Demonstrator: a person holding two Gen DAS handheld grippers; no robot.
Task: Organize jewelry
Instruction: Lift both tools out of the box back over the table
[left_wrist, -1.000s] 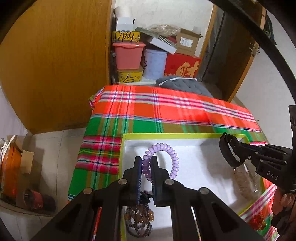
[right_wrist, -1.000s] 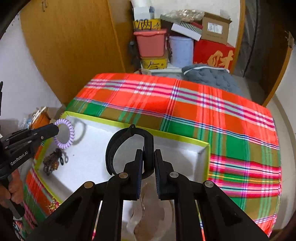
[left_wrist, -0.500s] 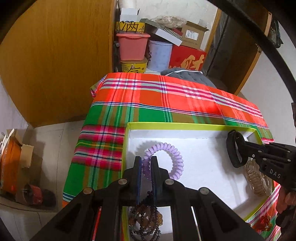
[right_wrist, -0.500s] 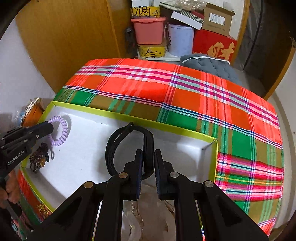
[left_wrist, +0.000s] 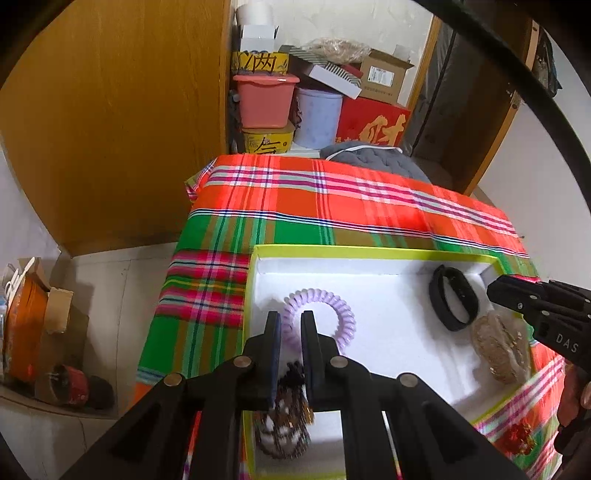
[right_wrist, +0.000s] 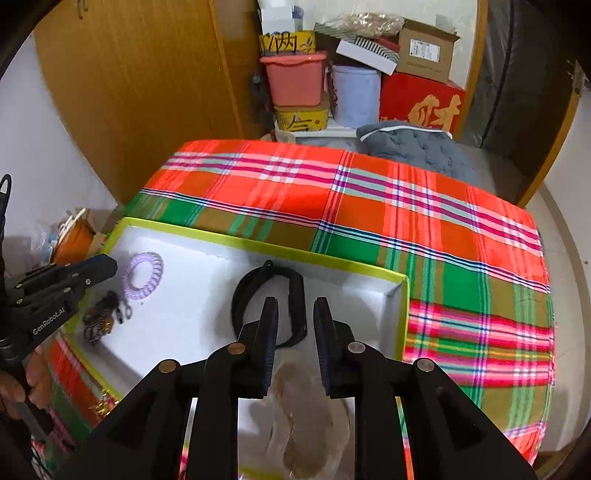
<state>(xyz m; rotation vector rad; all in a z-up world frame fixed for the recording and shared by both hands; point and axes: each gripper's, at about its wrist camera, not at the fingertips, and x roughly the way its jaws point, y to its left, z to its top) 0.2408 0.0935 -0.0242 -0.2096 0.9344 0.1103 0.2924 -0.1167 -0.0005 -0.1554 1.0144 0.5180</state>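
Observation:
A white tray with a yellow-green rim (left_wrist: 369, 252) (right_wrist: 258, 246) lies on the plaid cloth. A purple spiral hair tie (left_wrist: 332, 306) (right_wrist: 142, 276) lies at its left. A black band (left_wrist: 453, 297) (right_wrist: 271, 301) lies at its right. My left gripper (left_wrist: 290, 320) (right_wrist: 107, 266) is slightly open above the hair tie's near edge. My right gripper (right_wrist: 294, 306) (left_wrist: 495, 288) is open just above the black band. A dark beaded bracelet (left_wrist: 282, 424) (right_wrist: 101, 319) lies at the tray's near left. A translucent brownish hair claw (left_wrist: 498, 345) (right_wrist: 310, 413) lies at the near right.
The plaid tablecloth (right_wrist: 369, 206) covers the table. Behind it stand stacked boxes and tubs (left_wrist: 266, 99) and a grey cushion (right_wrist: 417, 147). A wooden wardrobe (left_wrist: 110, 110) stands at the left. Clutter (left_wrist: 29, 332) sits on the floor at left.
Both grippers lowered into the tray and opened. The purple hair tie and the black band now lie on the tray floor, released.

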